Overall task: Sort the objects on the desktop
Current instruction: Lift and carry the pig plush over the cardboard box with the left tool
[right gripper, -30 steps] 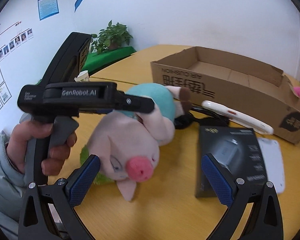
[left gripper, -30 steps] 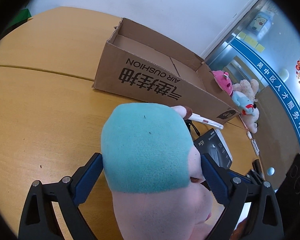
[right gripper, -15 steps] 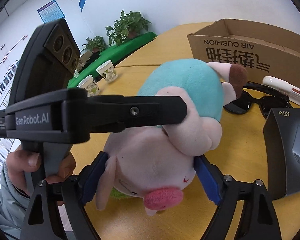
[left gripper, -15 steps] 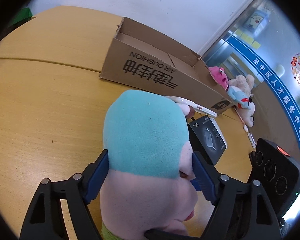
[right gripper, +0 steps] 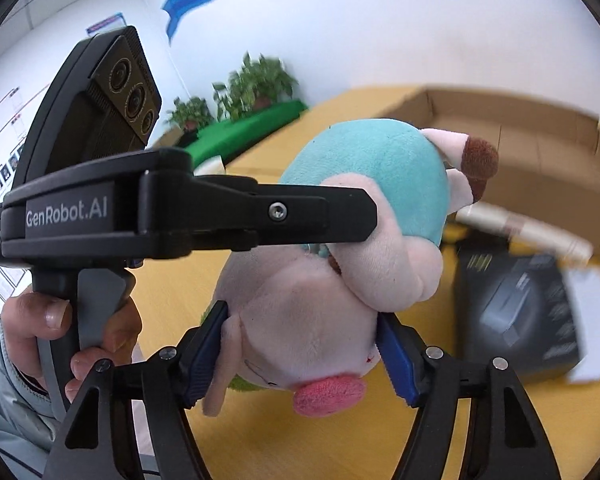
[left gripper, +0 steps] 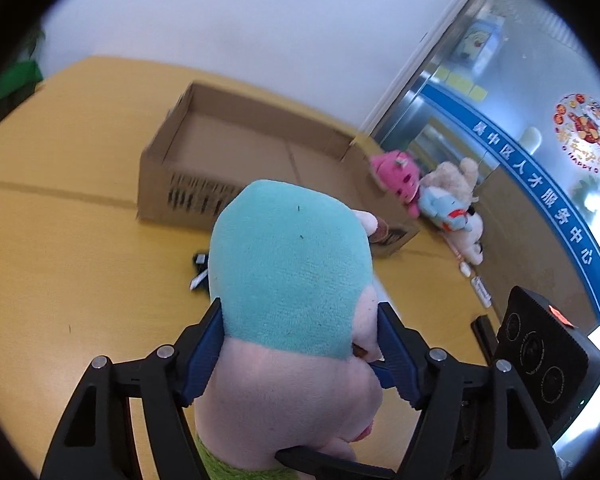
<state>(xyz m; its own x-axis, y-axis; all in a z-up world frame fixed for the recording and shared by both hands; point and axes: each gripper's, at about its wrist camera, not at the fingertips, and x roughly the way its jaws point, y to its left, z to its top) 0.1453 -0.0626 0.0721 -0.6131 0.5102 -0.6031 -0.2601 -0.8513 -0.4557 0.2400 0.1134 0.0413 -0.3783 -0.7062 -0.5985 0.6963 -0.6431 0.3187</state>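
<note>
Pig (left gripper: 292,264) hangs above the table (left gripper: 60,264), pinched by both closing tools — left gripper (left gripper: 300,354) on its body, right gripper (right gripper: 302,354) on its head. Box (left gripper: 236,148) looks empty — black carton (right gripper: 520,312) and white stick (right gripper: 524,232) remain unsorted.

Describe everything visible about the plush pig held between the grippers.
The plush pig is soft pink fleece with a teal back, a darker pink snout, brown-tipped limbs and a green patch underneath. It hangs tilted, snout toward the right wrist camera, clear of the wooden table. The left gripper squeezes its body and the right gripper its head, both closing.
</note>
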